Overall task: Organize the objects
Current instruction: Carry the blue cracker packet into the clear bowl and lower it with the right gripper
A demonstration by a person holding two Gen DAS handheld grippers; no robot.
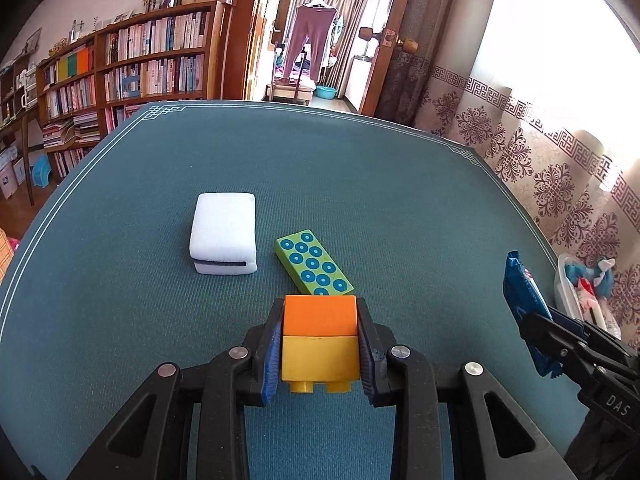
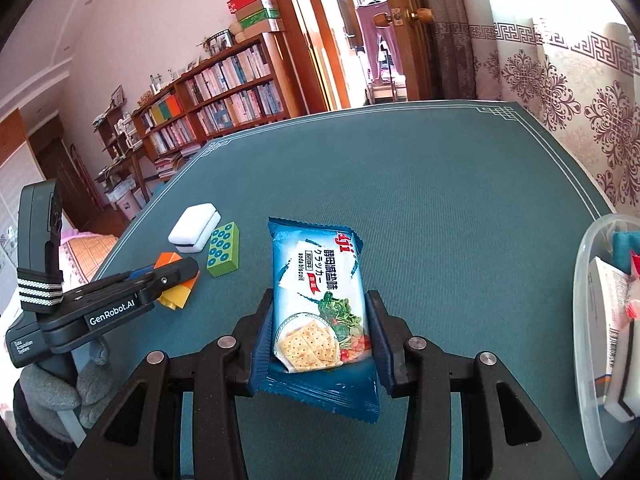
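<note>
Orange-yellow block pair (image 1: pixel 319 344) pinched between left gripper (image 1: pixel 319 346) fingers, low over tabletop (image 1: pixel 160 360). Cracker packet (image 2: pixel 320 304) clamped by right gripper (image 2: pixel 320 340). Mid-carry, probably; plastic bin (image 2: pixel 584 320) at right likely targeted next.

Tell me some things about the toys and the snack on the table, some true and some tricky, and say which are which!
1. The left claw is squeezing an orange and yellow block. True.
2. The right claw holds nothing. False: it is shut on a blue cracker packet.
3. The green dotted block is stacked on the white sponge. False: it lies on the blue table mat beside the sponge.
4. A clear plastic tub with things inside sits at the right side of the table. True.
</note>
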